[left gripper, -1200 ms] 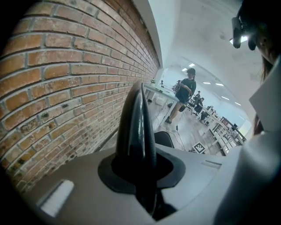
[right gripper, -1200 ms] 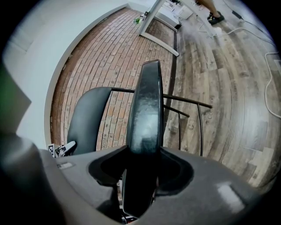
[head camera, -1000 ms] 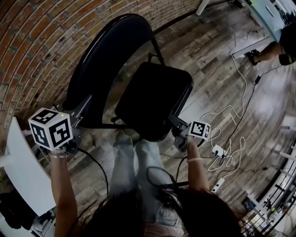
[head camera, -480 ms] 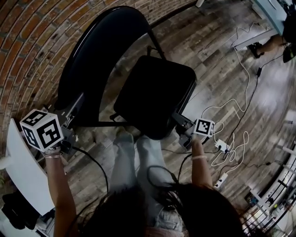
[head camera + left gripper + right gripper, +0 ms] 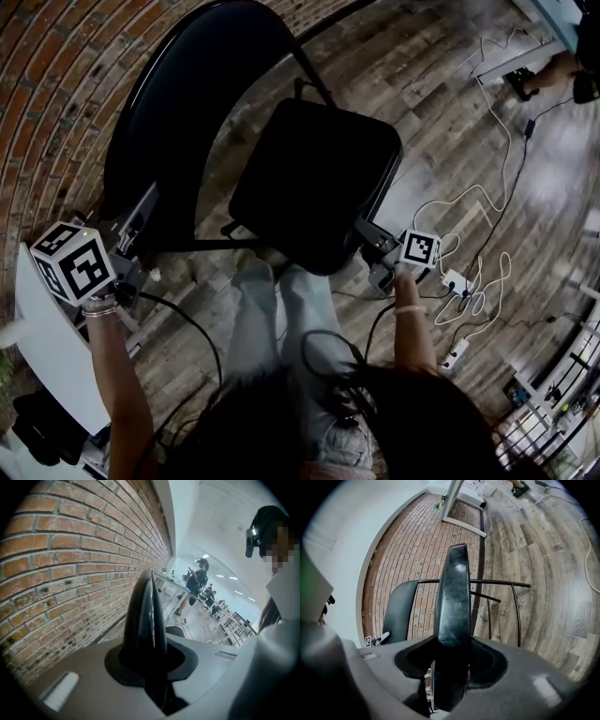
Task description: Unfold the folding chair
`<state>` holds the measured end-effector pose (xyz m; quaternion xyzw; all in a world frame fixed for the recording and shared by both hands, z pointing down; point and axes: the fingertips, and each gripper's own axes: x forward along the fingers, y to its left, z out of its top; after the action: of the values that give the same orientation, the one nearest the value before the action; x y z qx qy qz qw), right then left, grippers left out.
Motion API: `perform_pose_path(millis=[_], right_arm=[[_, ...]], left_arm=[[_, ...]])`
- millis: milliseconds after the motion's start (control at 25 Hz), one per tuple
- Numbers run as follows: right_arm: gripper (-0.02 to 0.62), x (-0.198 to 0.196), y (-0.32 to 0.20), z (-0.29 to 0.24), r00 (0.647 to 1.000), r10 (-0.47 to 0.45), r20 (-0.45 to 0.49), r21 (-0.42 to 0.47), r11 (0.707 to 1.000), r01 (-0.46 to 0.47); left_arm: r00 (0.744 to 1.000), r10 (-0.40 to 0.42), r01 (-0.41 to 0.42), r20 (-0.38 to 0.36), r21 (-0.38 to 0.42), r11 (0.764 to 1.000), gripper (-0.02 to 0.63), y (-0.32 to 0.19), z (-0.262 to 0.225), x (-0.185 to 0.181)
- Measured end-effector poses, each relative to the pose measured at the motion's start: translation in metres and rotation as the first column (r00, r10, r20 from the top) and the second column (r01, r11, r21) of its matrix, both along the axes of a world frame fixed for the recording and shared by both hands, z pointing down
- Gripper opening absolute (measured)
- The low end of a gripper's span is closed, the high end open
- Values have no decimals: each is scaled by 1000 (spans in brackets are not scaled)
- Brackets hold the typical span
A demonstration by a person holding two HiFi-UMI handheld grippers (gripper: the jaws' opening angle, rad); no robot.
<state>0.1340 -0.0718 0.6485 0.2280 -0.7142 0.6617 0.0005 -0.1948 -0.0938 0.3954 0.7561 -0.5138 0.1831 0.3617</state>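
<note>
My left tool (image 5: 139, 223) is clamped on the backrest (image 5: 183, 103) of the folding chair (image 5: 300, 192), mid-frame by the brick wall (image 5: 56, 84); my right tool (image 5: 368, 236) grips its seat (image 5: 337, 155) edge.

I've got the brick wall (image 5: 56, 103) close behind the chair (image 5: 314, 183), a white table (image 5: 47, 347) crowding my left, and cables (image 5: 473, 305) littering the open floor (image 5: 441, 122) on my right.
</note>
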Motion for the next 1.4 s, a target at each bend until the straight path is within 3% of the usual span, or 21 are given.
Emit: perform_pose_path(millis=[1400], right_arm=[[196, 29, 9, 43, 997, 38, 73, -53, 998, -34]], left_arm=[[995, 7, -6, -97, 13, 1000, 54, -9, 34, -25]])
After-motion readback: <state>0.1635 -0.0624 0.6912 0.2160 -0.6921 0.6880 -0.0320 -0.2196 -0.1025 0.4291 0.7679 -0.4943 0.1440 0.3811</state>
